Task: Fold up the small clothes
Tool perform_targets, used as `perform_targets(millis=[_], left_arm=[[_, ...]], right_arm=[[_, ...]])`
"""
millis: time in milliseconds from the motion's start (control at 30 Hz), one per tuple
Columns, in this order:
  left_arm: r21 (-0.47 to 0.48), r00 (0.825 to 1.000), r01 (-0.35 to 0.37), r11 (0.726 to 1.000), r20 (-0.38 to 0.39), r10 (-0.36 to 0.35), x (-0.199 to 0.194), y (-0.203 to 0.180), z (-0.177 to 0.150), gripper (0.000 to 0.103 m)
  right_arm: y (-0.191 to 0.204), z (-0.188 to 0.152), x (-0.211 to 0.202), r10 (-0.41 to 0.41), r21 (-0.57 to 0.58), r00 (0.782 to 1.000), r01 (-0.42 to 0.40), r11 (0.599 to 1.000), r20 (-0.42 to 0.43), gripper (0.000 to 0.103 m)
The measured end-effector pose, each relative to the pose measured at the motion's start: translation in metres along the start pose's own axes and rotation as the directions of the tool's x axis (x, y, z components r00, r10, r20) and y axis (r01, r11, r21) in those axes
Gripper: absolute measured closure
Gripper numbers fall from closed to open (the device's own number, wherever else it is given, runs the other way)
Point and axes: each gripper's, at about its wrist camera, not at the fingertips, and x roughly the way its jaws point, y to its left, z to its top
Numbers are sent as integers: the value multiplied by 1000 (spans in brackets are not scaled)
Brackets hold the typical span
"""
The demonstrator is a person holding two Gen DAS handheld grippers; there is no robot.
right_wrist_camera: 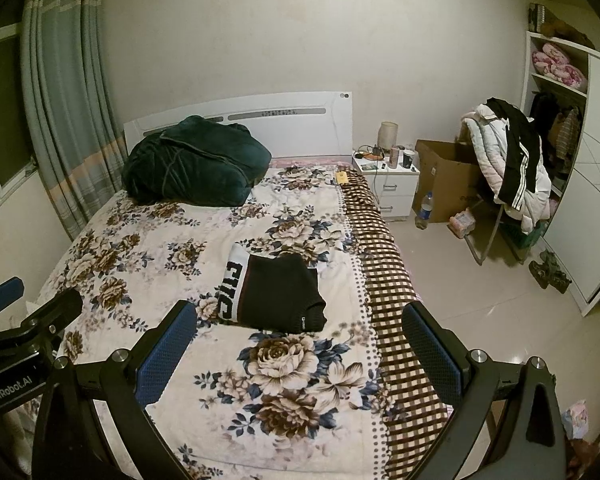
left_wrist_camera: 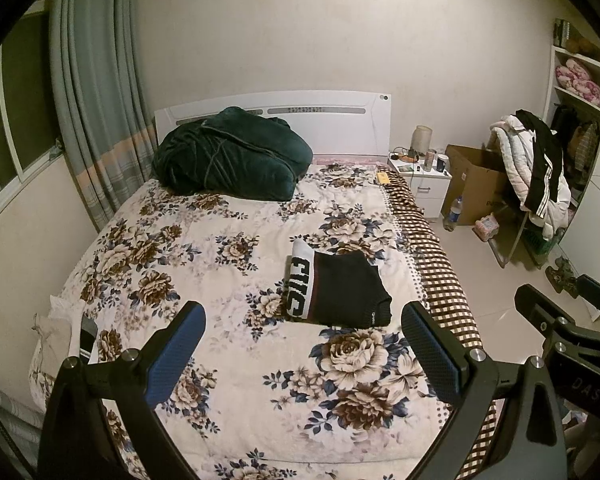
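A folded black garment point(left_wrist_camera: 342, 290) point(right_wrist_camera: 278, 294) with a white band bearing black letters lies flat on the floral bedspread point(left_wrist_camera: 228, 240) point(right_wrist_camera: 172, 240), near the bed's right side. My left gripper point(left_wrist_camera: 302, 320) hovers open above the bed, short of the garment, with nothing between its blue pads. My right gripper point(right_wrist_camera: 300, 318) is also open and empty, held beside the left one, just short of the garment's near right corner. Each gripper shows at the edge of the other's view.
A dark green bundled blanket point(left_wrist_camera: 232, 156) point(right_wrist_camera: 196, 160) lies by the white headboard. A checked brown blanket point(right_wrist_camera: 384, 264) runs down the bed's right edge. Beyond it are a nightstand point(right_wrist_camera: 388, 184), a cardboard box point(right_wrist_camera: 444, 180), a bottle point(right_wrist_camera: 424, 210) and a clothes-laden chair point(right_wrist_camera: 508, 168).
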Motion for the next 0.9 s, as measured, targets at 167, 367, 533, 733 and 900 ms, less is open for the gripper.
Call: perform_targets(millis=[167, 367, 533, 733, 900], left_arm=[[-1, 1000, 0, 1000, 1, 0, -1, 0, -1, 3], [0, 1000, -1, 1000, 4, 1, -2, -2, -1, 3], [0, 1000, -3, 1000, 5, 3, -3, -1, -1, 3], [-1, 1000, -10, 1000, 12, 10, -8, -2, 2, 3], [1, 1000, -18, 1000, 26, 18, -14, -3, 9, 3]], right_arm=[[-1, 0, 0, 1, 2, 1000, -1, 1000, 1, 0], [0, -2, -1, 0, 3, 1000, 0, 1000, 1, 0], [2, -2, -1, 2, 3, 1000, -2, 1000, 1, 0], [7, -4, -2, 1, 6, 1000, -1, 1000, -2, 0], [12, -3, -2, 3, 5, 1000, -3, 1000, -4, 0]])
